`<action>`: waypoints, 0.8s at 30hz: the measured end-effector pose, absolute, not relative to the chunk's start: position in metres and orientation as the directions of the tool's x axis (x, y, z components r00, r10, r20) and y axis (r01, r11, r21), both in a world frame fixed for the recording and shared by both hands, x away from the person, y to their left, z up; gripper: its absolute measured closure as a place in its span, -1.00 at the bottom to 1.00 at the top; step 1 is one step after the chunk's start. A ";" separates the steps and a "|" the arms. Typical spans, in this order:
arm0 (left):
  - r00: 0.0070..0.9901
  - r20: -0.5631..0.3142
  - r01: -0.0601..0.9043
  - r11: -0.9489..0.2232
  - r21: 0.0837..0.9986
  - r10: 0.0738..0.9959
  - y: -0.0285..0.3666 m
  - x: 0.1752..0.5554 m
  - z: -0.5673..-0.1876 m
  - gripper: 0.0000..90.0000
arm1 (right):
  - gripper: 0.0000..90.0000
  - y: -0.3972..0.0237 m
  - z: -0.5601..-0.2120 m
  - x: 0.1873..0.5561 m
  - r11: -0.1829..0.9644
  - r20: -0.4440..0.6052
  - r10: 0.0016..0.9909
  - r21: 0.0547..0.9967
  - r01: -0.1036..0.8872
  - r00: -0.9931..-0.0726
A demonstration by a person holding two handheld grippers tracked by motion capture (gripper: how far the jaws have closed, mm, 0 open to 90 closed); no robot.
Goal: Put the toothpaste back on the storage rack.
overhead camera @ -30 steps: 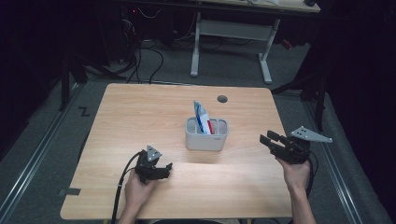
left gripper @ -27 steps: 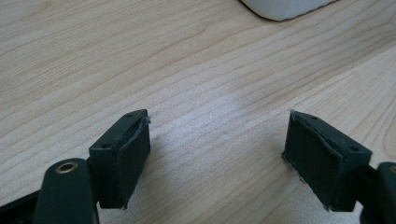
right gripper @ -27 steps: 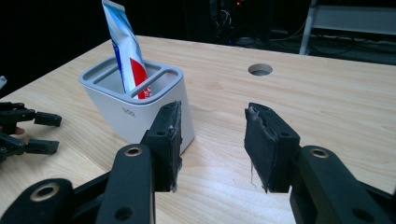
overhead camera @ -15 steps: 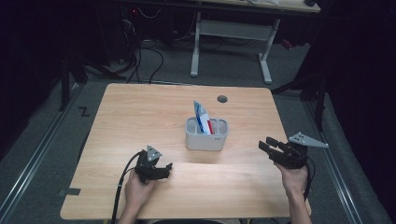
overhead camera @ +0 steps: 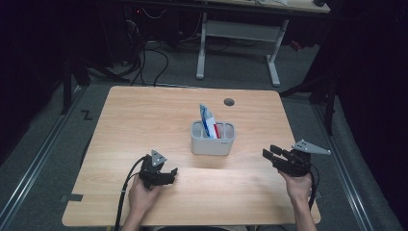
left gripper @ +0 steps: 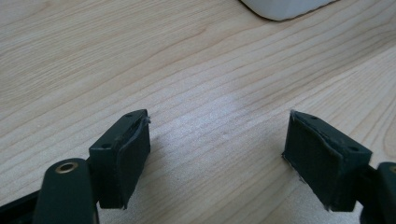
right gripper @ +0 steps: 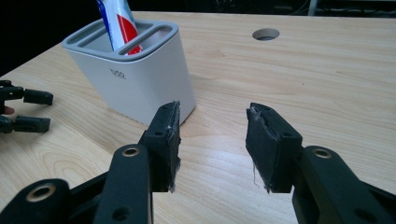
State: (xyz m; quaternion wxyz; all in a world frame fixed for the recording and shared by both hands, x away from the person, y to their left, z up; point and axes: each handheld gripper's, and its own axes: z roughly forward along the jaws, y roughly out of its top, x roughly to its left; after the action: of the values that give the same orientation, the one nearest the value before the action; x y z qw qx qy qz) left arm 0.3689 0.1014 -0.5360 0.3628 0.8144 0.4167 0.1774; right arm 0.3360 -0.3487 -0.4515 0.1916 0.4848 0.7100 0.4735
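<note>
Between steps — right hand-held gripper (overhead camera: 272, 156) spread, empty, low beside the holder (overhead camera: 212, 139) on the desk (overhead camera: 144, 115); left hand-held gripper (overhead camera: 169, 175) spread, idle. Next, probably: reaching for the toothpaste tube (overhead camera: 207, 119).

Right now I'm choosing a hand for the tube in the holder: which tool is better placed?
Right, probably. The right tool is open and faces the holder with the tube; the left tool points at bare table.
</note>
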 end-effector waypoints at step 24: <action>0.590 -0.013 0.550 -0.389 0.739 0.807 0.101 0.369 -0.536 -0.49 | 0.22 -0.332 -0.474 0.348 0.121 0.167 0.872 0.838 0.532 -0.461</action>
State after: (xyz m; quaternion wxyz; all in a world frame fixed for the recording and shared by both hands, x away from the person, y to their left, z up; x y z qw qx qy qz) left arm 0.3689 0.1014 -0.5360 0.3628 0.8144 0.4167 0.1774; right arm 0.3477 -0.3324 -0.4742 0.1874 0.4842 0.7248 0.4528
